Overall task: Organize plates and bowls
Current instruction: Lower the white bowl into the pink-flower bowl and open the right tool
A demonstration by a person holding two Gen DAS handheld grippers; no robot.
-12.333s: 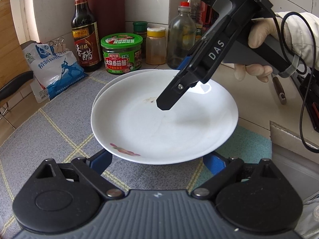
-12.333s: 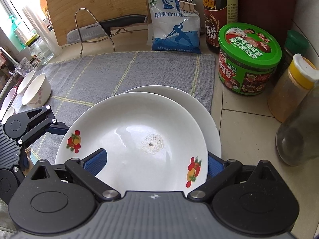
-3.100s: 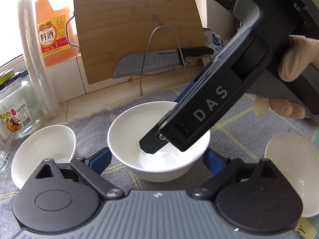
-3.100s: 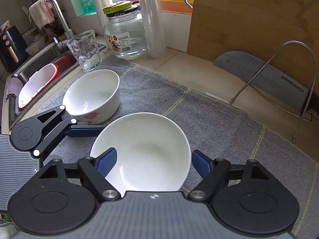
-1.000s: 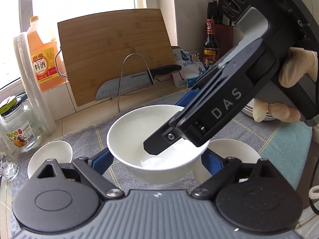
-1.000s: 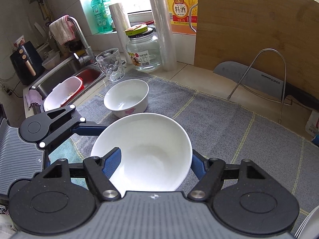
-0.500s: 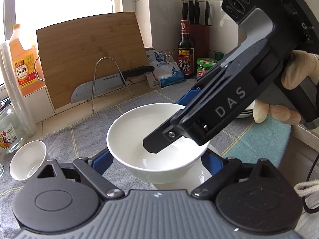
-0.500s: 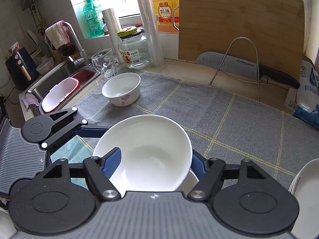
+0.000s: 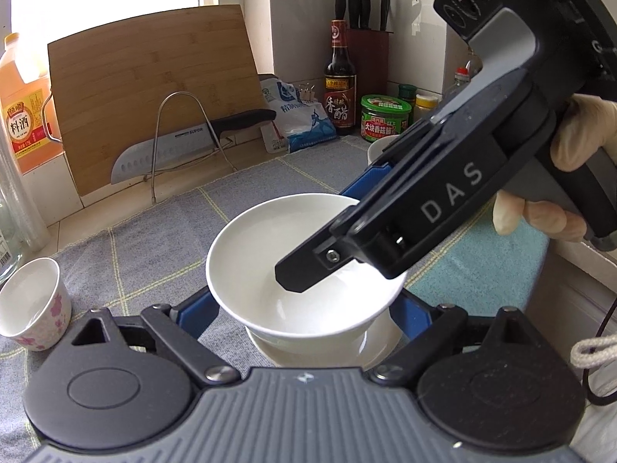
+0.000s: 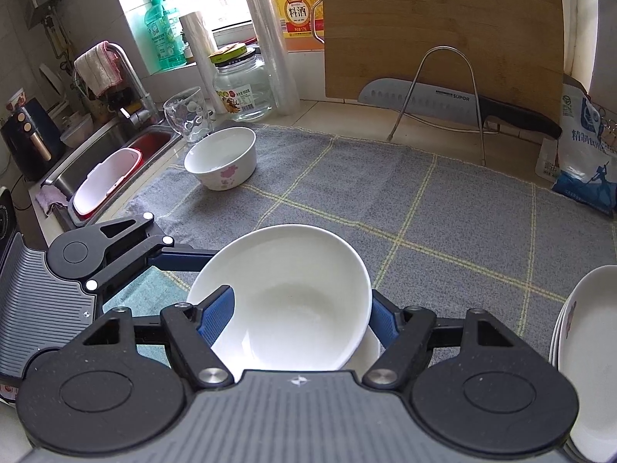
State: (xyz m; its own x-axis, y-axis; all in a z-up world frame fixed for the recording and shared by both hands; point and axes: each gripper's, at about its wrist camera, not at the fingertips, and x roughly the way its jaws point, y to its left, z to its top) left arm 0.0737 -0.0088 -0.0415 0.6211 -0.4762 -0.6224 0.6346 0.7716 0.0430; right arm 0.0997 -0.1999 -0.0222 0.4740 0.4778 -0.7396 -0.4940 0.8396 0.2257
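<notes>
Right wrist view: white bowl (image 10: pixel 285 293) sitting at lower centre over a second bowl (image 10: pixel 370 347), right gripper (image 10: pixel 300 310) pinching its rim, one finger inside. Left gripper (image 9: pixel 304 308) cradling it from outside. Glazed ceramic: stiff, slippery, fragile; rim suiting grip. Flowered bowl (image 10: pixel 221 162) standing upper left, plate stack (image 10: pixel 590 347) crowding lower right on grey mat (image 10: pixel 424 208).

Glossy white glazed bowl (image 10: pixel 285 289) at lower centre; rough grey woven cloth mat (image 10: pixel 385 200) beneath; matt wooden cutting board (image 10: pixel 439 27) upper right; shiny steel knife blade (image 10: pixel 416 98).
</notes>
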